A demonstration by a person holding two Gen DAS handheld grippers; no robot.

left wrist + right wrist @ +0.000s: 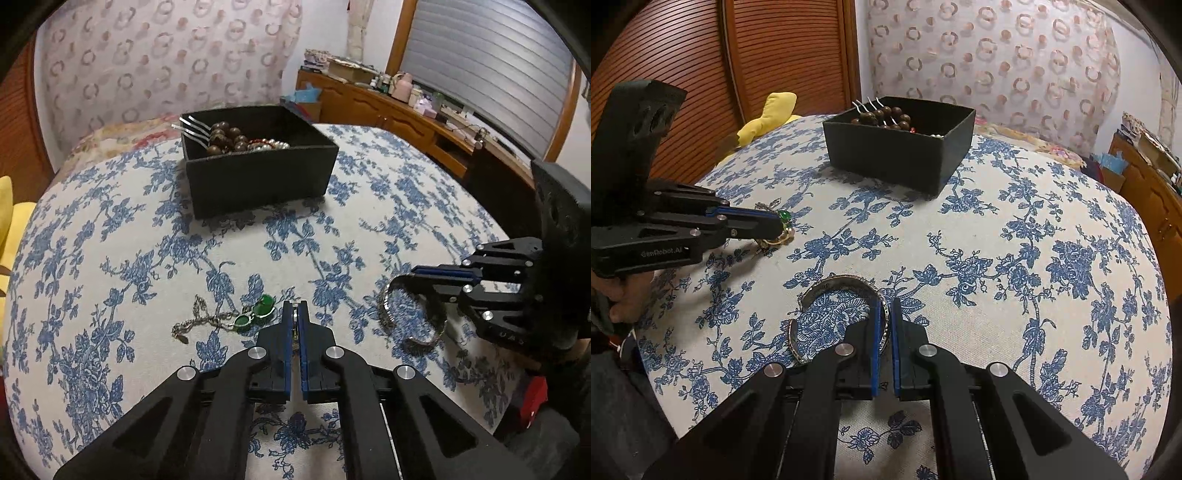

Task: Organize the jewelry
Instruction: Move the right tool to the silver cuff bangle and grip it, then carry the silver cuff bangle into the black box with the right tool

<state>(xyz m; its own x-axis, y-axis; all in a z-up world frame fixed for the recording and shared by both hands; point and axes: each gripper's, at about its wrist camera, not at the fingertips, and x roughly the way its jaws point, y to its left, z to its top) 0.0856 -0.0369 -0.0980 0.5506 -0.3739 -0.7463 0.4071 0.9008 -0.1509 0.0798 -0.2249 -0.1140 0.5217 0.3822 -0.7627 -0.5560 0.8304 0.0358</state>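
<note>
A black box stands at the far side of the flowered cloth and holds brown beads, pearls and silver forks; it also shows in the right wrist view. My left gripper is shut on a metal part of the green-stone chain necklace, which lies on the cloth. My right gripper is shut on the rim of a silver cuff bracelet, which rests on the cloth; it shows from the side in the left wrist view.
A yellow soft toy lies at the table's far left edge. A wooden sideboard with clutter runs along the right wall. A slatted wooden door is behind the left side.
</note>
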